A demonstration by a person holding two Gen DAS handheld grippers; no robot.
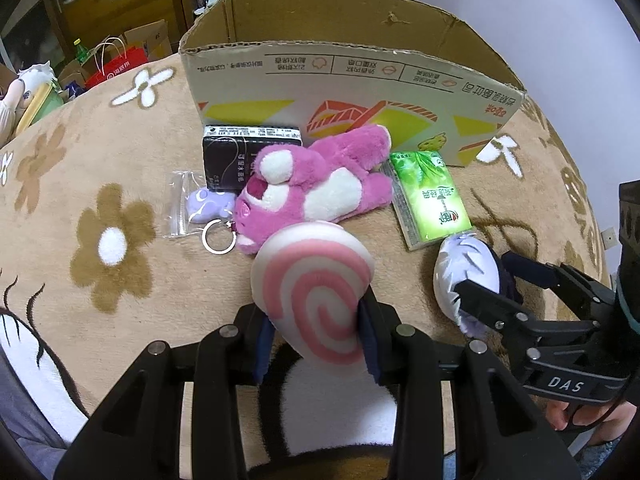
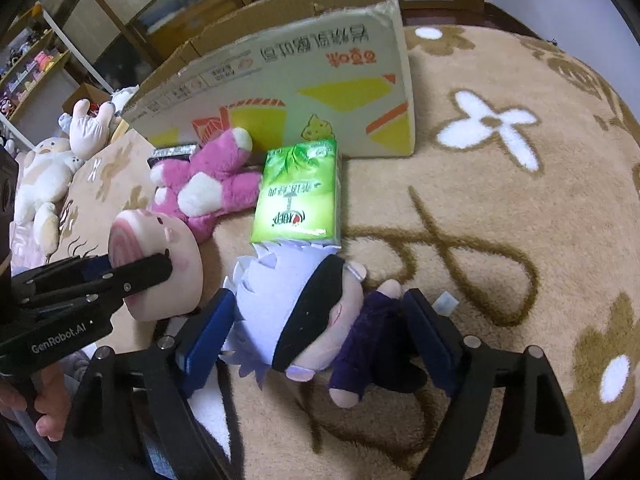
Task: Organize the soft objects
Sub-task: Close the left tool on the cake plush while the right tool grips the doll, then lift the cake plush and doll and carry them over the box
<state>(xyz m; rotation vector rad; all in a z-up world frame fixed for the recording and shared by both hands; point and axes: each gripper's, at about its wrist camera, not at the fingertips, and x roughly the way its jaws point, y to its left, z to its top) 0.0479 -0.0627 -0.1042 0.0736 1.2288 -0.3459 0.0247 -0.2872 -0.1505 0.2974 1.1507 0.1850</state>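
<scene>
My left gripper (image 1: 316,320) is shut on a pink-and-white swirl plush (image 1: 316,292), held just above the blanket; it also shows in the right wrist view (image 2: 160,264). My right gripper (image 2: 320,328) has its jaws around a white-haired doll plush (image 2: 304,304) with a black blindfold and purple clothes, lying on the blanket; the pads sit beside it and I cannot tell if they grip. The doll shows in the left wrist view (image 1: 464,276). A pink bear plush (image 1: 316,184) lies in front of an open cardboard box (image 1: 352,76).
A green tissue pack (image 1: 432,200) lies right of the bear, touching the doll's hair (image 2: 296,196). A black tissue pack (image 1: 236,152), a bagged purple charm (image 1: 204,204) and a key ring (image 1: 218,236) lie left. Plush toys (image 2: 48,168) sit beyond the table's left edge.
</scene>
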